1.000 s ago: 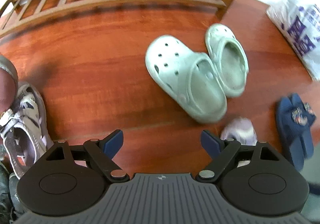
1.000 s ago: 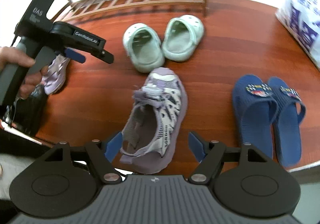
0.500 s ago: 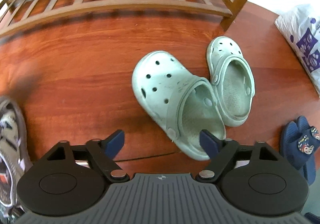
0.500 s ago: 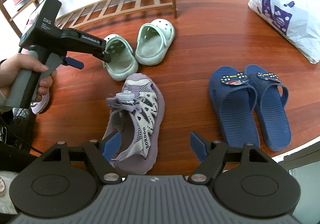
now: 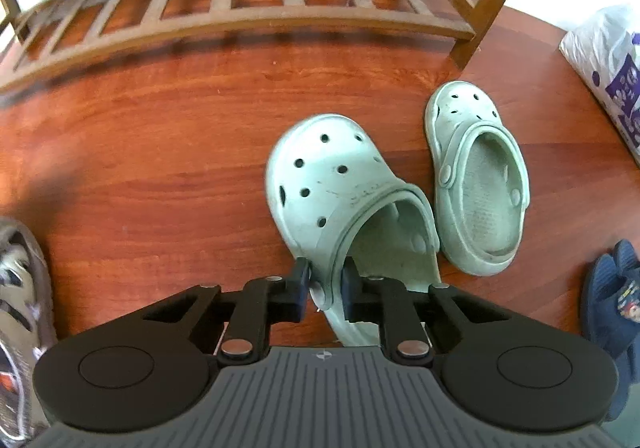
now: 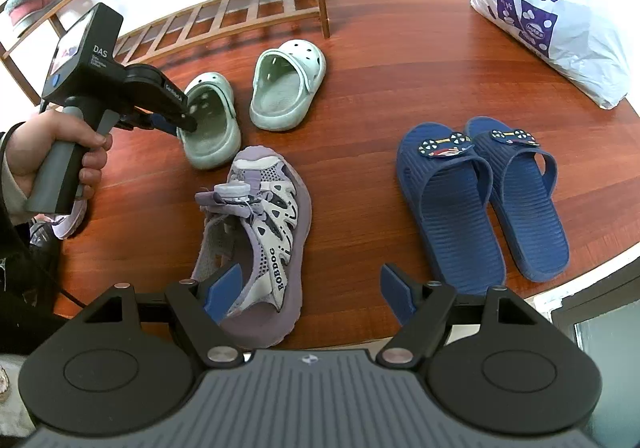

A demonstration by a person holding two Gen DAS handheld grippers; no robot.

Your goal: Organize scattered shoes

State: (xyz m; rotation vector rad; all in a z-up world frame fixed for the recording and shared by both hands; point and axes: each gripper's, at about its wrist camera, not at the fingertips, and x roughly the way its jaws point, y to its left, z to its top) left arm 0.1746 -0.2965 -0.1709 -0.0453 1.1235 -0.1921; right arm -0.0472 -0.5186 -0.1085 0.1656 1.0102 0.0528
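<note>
Now left gripper (image 5: 325, 290) pinches the near clog's (image 5: 340, 200) side rim; right gripper (image 6: 310, 288) hangs spread.

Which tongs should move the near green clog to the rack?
Left. Its tongs are already shut on the near clog's side wall, facing the rack. Right tongs hang open over the purple sandal.

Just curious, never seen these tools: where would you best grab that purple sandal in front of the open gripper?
Probably the heel wall of the purple sandal. Its heel end faces the open right gripper, so come straight in from the heel, one finger inside the shoe opening and one outside. That rim is thin and upright, much as the left gripper pinches the green clog's side rim.
</note>
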